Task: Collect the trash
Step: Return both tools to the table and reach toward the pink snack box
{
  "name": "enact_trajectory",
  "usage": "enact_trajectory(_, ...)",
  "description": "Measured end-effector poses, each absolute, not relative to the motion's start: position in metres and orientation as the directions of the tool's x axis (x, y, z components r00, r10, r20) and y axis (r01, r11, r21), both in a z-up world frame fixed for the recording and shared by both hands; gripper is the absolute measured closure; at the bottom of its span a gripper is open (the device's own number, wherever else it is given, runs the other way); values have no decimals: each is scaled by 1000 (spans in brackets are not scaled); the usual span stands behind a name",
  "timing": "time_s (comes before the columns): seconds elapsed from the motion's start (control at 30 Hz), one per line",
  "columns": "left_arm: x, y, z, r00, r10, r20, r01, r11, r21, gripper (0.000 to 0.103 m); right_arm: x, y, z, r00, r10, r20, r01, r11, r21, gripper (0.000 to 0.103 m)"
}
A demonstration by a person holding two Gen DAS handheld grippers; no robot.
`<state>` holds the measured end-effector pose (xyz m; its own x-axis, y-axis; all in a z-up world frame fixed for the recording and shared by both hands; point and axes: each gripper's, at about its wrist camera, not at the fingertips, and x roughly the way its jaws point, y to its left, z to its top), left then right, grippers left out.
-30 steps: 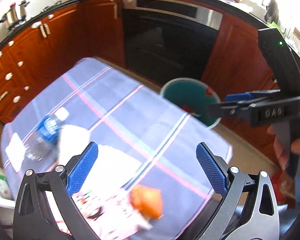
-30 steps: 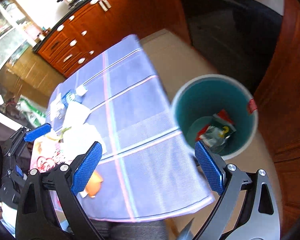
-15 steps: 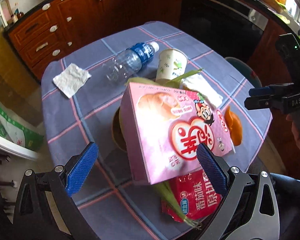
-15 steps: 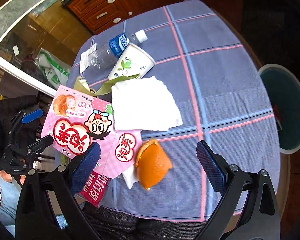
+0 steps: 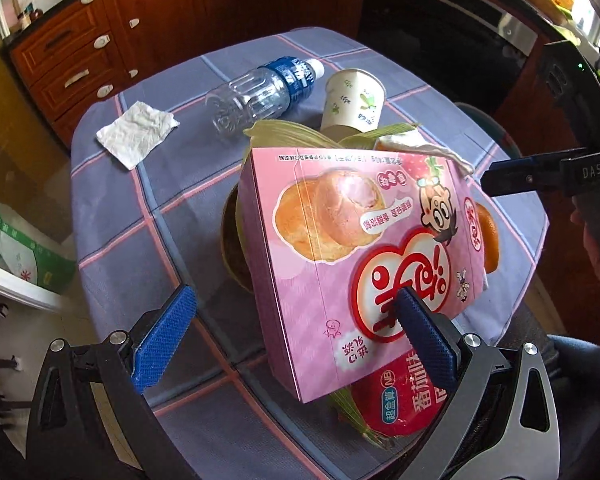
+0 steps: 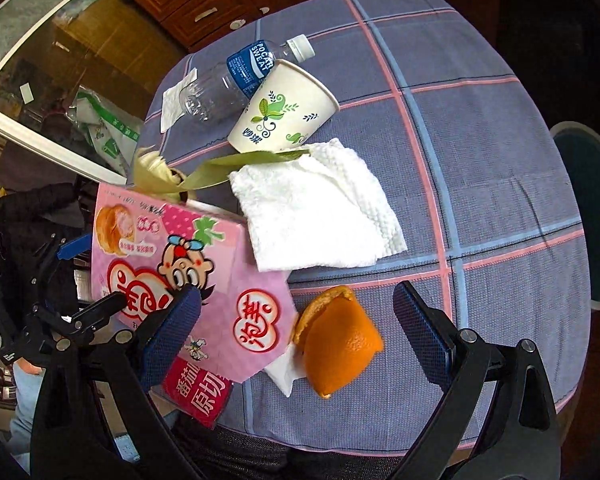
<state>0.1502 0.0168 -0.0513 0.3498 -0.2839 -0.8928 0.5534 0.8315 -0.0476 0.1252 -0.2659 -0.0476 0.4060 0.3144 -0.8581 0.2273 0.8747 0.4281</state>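
Observation:
A pile of trash lies on the blue checked tablecloth (image 5: 148, 248). A pink snack box (image 5: 340, 248) rests tilted on corn husks (image 5: 296, 132) and a red packet (image 5: 404, 404). My left gripper (image 5: 294, 294) hovers open over the box's near end, holding nothing. In the right wrist view an orange peel (image 6: 336, 348) sits between the open fingers of my right gripper (image 6: 298, 294), below them. A white napkin (image 6: 316, 212), a paper cup (image 6: 284, 112) on its side and a clear plastic bottle (image 6: 228, 80) lie farther back.
A teal bin (image 6: 592, 216) stands on the floor past the table's right edge. A small crumpled napkin (image 5: 136, 132) lies at the table's far left. Wooden cabinets (image 5: 80, 52) and a dark oven front stand behind. A green-and-white bag (image 5: 16, 248) sits on the floor to the left.
Both views swung from the bin back to the table, then drew closer to the trash pile. The left gripper now hangs over the pink box, the right over the orange peel.

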Motion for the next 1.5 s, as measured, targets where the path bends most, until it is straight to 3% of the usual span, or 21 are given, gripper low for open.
enact_trajectory(0.23, 153, 46, -62, 322, -345, -881, 490, 858, -157, 3, 149, -271, -52, 432, 306, -849, 234, 871, 433, 10)
enact_trajectory(0.5, 151, 50, -63, 356, -307, -882, 477, 872, -110, 3, 165, -267, -63, 438, 360, -824, 231, 841, 490, 12)
enact_trajectory(0.9, 91, -23, -32, 495, -160, -854, 557, 813, 170, 3, 138, -280, -61, 462, 380, -801, 222, 825, 520, 15)
enact_trajectory(1.07, 55, -75, -49, 547, -117, -829, 611, 733, 300, 3, 120, -291, -57, 486, 399, -778, 212, 810, 547, 15)
enact_trajectory(1.2, 53, -97, -78, 528, -50, -848, 589, 740, 324, 3, 104, -301, -57, 507, 414, -756, 214, 789, 575, 15)
enact_trajectory(1.3, 51, -109, -88, 612, 18, -791, 529, 734, 426, 3, 96, -307, -63, 509, 418, -753, 220, 783, 583, 15)
enact_trajectory(1.5, 59, -113, -82, 663, 64, -746, 449, 762, 466, 3, 92, -308, -69, 513, 437, -738, 227, 760, 609, 15)
